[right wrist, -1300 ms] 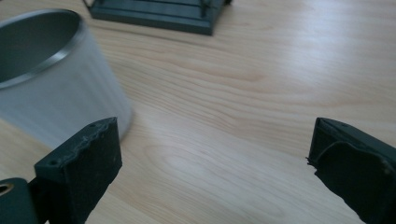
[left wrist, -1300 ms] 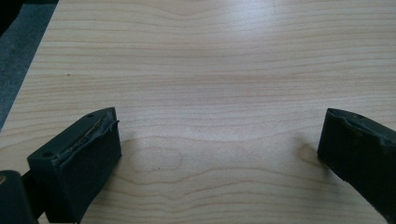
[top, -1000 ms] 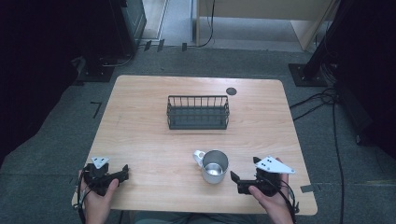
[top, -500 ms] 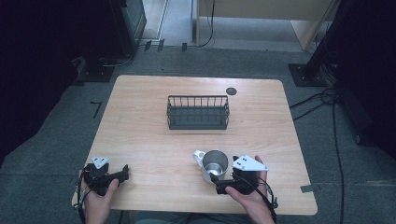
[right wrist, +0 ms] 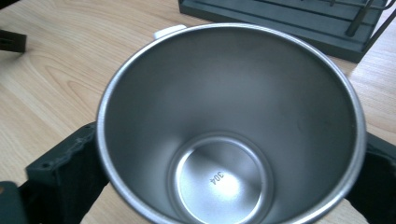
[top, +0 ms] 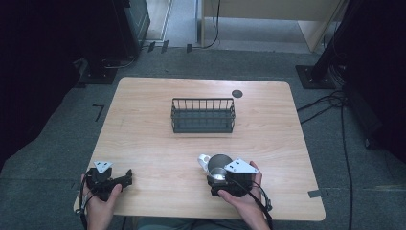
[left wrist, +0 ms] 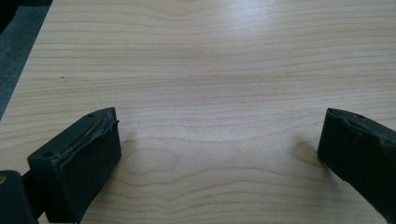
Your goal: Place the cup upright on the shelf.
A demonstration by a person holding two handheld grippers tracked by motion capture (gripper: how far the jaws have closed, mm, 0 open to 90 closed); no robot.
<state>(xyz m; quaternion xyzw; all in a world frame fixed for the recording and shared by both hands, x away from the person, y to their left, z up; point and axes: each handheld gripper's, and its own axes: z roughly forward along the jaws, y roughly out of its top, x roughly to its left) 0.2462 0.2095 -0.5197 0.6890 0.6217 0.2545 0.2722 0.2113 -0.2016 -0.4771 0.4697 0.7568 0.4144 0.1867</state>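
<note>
High view: a steel cup (top: 218, 166) stands on the wooden table (top: 143, 129), nearer the person than the black wire basket (top: 203, 115) and a little right of it. The right gripper (top: 216, 181) has its jaws set either side of the cup, around it; whether they press the wall cannot be told. Well left of the cup, the left gripper (top: 125, 176) rests with jaws apart, nothing between them.

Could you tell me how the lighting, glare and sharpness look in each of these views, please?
High view: soft and grainy, dark surroundings, evenly lit table. Left gripper view: pale sheen across the wood, faint shadows beside the open jaws. Right gripper view: bright reflection on the steel cup bottom, where the stamped "304" stays readable.
</note>
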